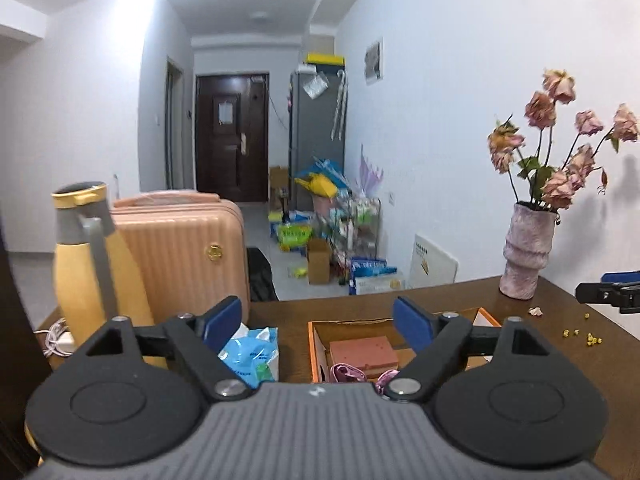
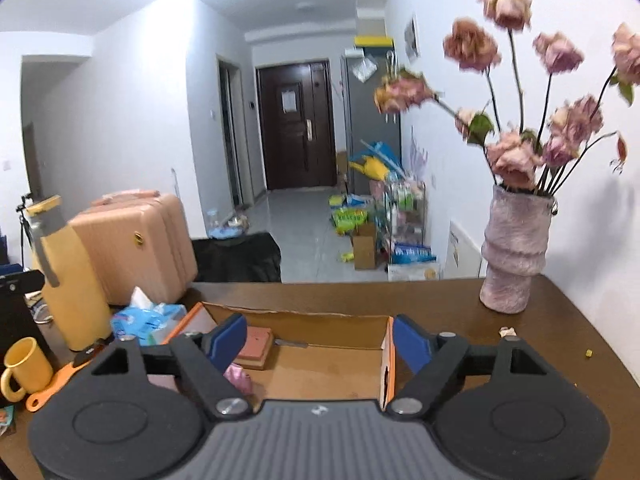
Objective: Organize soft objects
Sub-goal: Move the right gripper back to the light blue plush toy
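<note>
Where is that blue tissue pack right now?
In both views the blue tissue pack lies on the table, between the yellow bottle and the open cardboard box.

Left gripper (image 1: pixel 318 320) and right gripper (image 2: pixel 319 338) both level, pointing forward — jaws spread wide, blue pads holding nothing.

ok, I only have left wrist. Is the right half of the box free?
Observer: Yes. In the right wrist view the box shows bare cardboard floor there; the pink block sits at its left end.
Operator: Anything left of the bottle?
Observer: A yellow mug, left of the yellow bottle and nearer the camera.
Operator: Right gripper state?
Observer: The right gripper is open, with nothing between its fingers.
</note>
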### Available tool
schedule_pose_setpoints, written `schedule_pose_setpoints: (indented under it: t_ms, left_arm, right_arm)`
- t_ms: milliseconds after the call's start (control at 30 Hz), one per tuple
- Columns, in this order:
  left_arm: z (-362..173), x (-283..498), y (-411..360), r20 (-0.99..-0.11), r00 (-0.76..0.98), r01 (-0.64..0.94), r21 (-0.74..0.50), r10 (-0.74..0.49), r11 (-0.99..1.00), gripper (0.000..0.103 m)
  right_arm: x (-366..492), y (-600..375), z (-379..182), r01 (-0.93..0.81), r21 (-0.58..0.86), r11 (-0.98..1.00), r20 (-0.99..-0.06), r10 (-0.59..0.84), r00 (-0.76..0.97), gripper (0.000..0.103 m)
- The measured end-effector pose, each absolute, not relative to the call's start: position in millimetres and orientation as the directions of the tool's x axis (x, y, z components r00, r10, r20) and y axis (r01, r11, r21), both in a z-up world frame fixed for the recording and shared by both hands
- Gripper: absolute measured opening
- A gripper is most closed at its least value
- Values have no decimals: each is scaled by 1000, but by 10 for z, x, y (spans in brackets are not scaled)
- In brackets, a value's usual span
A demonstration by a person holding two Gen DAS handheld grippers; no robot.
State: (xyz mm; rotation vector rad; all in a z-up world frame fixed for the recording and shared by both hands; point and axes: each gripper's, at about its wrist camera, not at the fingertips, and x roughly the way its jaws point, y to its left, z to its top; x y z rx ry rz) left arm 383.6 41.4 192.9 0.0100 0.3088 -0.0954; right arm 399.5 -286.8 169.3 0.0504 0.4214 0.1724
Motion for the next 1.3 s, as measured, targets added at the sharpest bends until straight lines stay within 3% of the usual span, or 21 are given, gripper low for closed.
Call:
schedule_pose_setpoints:
  t_ms: [233,433,600,767,1100,1300]
  left_arm:
    - [1356,2678,327,-148,989,6,56,2,998,94]
    - [876,1910,243,-130,991,21,46,-15,999,99]
    - [561,1522,223,-213,976,66,51,-53,997,100]
    - [381,1403,220,-276,956,119,50,-101,992,100]
    - [303,1532,195,-308,946,122,39,-104,992,100]
    - [215,1849,51,-389,901,194,-40,-194,980,100]
  right_arm:
    - [2768,-2690,1340,-143,-19,990,-174,138,975,89]
    - [1845,-2574,839,-141,-8,990,-118,139,983,91]
    - [1297,-2564,389,-150,105,983,-209,169,963,91]
    - [1085,-2416,169,-127,19,992,-262,127,956,91]
    - [1272,-2385,128,-144,55,988,-310,154,938,88]
    - [1604,-2408,-15,-145,131,981,-405,186,895,66]
